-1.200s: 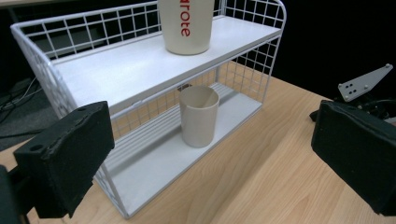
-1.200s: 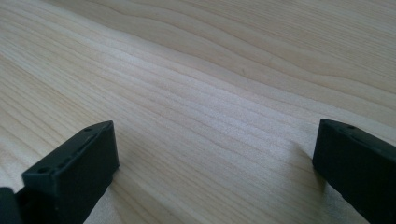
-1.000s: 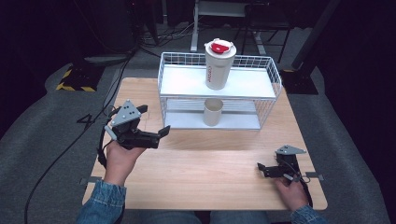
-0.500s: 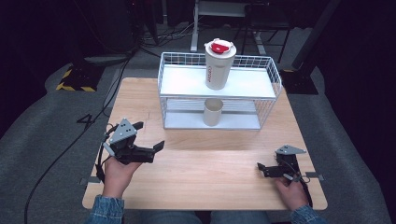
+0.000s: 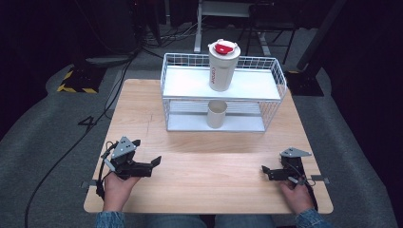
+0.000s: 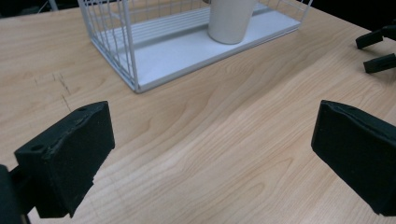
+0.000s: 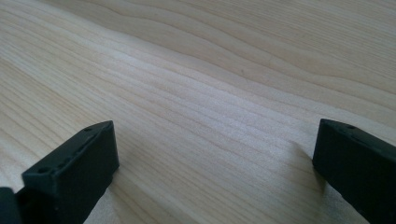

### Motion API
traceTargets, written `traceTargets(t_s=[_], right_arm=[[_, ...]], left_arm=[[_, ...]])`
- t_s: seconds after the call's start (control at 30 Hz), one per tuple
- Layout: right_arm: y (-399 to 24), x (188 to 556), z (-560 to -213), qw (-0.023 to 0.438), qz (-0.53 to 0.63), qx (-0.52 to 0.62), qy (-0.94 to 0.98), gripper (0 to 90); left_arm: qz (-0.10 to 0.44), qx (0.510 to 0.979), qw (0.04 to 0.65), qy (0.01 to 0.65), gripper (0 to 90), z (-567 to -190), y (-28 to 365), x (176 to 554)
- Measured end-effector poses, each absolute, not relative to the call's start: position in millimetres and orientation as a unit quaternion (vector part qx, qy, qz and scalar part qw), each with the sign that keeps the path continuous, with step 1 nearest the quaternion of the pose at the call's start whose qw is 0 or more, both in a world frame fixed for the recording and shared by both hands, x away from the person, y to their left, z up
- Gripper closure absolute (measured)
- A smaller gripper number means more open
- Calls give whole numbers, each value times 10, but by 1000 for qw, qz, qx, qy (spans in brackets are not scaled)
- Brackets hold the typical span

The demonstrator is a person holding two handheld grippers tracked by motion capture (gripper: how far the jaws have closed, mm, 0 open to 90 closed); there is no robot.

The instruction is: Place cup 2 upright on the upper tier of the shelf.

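Note:
A white wire rack point(image 5: 275, 76) stands at the back of the wooden table point(image 5: 209, 161). On its upper shelf stands a tall white tumbler point(image 5: 222, 66) with a red lid. A small beige cup point(image 5: 216, 114) sits on the lower shelf; the left gripper view shows the cup point(image 6: 229, 18) too. My left gripper point(image 5: 151, 164) rests low near the table's front left, open, nothing between its jaws. My right gripper point(image 5: 265, 172) lies at the front right, open and empty, jaws just above bare wood point(image 7: 210, 107).
Across the table in the left gripper view are the right gripper's jaw tips point(image 6: 378, 49). The rack's corner post point(image 6: 133, 79) is ahead of the left gripper. Dark floor with cables point(image 5: 62, 142) surrounds the table.
My left gripper has drawn back toward the front edge and dropped lower over the table, still open. The right gripper has stayed put.

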State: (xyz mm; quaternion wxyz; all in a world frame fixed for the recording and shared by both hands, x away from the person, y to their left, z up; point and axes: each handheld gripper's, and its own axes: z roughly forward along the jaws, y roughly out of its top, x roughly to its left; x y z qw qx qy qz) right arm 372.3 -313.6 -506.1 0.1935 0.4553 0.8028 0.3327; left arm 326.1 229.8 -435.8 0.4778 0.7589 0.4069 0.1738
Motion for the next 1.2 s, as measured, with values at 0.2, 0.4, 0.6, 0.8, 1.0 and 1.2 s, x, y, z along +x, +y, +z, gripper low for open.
traceTargets(t_s=[0.2,0.4,0.6,0.8,1.0,1.2], right_arm=[[-3136,3723,-5061,193,333,455,803,3],[-3136,3723,-5061,193,333,455,803,2],[-3136,3723,-5061,194,333,455,803,3],[-3136,3723,-5061,194,333,455,803,3],[-3136,3723,-5061,194,333,455,803,3],[-3136,3723,-5061,194,333,455,803,3]], left_arm=[[170,760,460,427,0,-4544,2343,3222],[169,774,432,431,0,-4652,2327,3239],[158,791,399,435,0,-4765,2319,3280],[145,799,377,444,1,-4854,2317,3308],[141,812,346,449,1,-4928,2287,3335],[137,822,322,450,2,-4995,2257,3357]])
